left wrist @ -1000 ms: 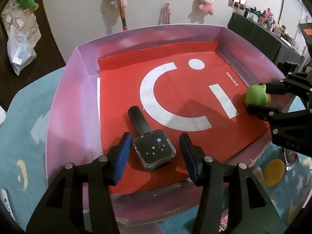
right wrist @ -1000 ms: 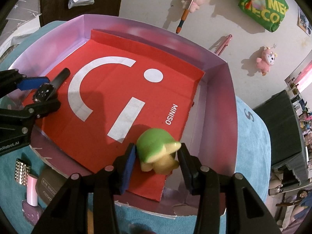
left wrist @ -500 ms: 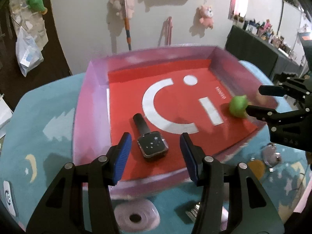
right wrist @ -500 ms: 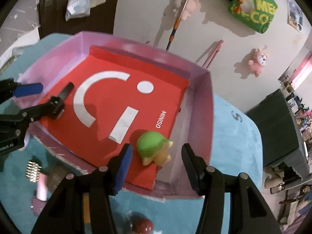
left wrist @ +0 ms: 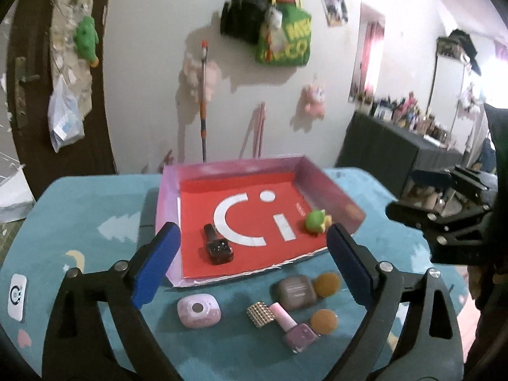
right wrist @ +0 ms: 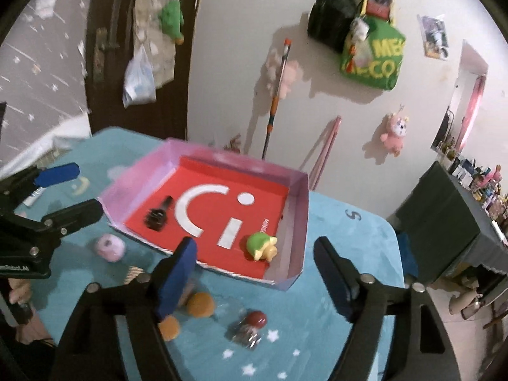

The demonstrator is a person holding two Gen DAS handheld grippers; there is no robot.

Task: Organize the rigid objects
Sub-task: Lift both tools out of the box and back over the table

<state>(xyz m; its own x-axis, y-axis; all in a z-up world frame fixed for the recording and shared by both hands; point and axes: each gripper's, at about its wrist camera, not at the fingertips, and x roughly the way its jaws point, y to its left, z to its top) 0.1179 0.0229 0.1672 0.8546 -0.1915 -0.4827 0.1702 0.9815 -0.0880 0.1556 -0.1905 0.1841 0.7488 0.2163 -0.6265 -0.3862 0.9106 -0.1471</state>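
Both tools (left wrist: 250, 254) (right wrist: 254, 273) have just released and backed off, leaving bottle (left wrist: 218, 246) and toy (right wrist: 262, 246) in tray (left wrist: 330, 190).

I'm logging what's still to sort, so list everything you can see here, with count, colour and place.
Shallow cardboard tray: one, pink walls, red floor, on the teal tablecloth.
Dark nail polish bottle: one, black, lying in the tray.
Green turtle toy: one, in the tray's right corner.
Rounded pink case: one, before the tray.
Grey-brown case: one, before the tray.
Orange round puffs: two, beside it.
Lilac nail polish bottle: one, lying down.
Studded gold piece: one.
Red-capped item: one, too blurred to identify.
Left gripper: open, empty.
Right gripper: open, empty.
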